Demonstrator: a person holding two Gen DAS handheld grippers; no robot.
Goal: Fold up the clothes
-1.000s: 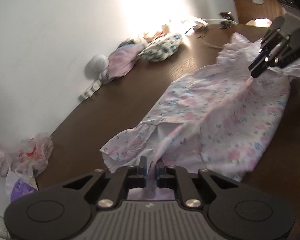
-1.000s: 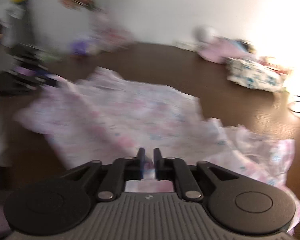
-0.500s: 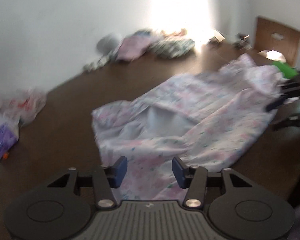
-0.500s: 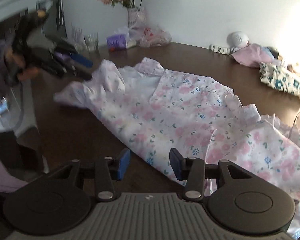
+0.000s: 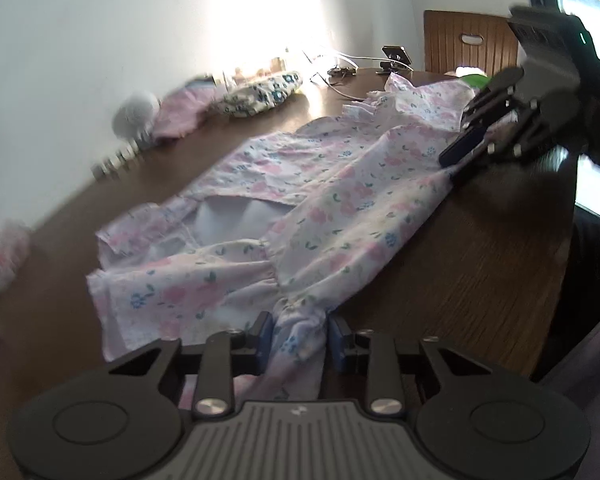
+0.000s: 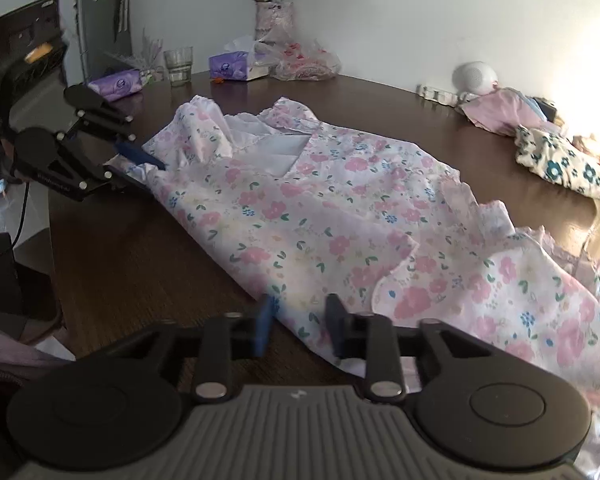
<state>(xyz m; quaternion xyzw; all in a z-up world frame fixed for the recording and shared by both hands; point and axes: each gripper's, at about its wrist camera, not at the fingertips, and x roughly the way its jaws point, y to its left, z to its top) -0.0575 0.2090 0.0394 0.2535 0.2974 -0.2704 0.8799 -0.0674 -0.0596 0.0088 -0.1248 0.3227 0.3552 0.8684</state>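
Two claws have just closed on the pink floral cotton dress — left claw pinching bunched cloth, right claw its edge — on the dark wooden bench.

Two close wrist views down along each gripper, facing opposite ways over one shared floral dress and table.
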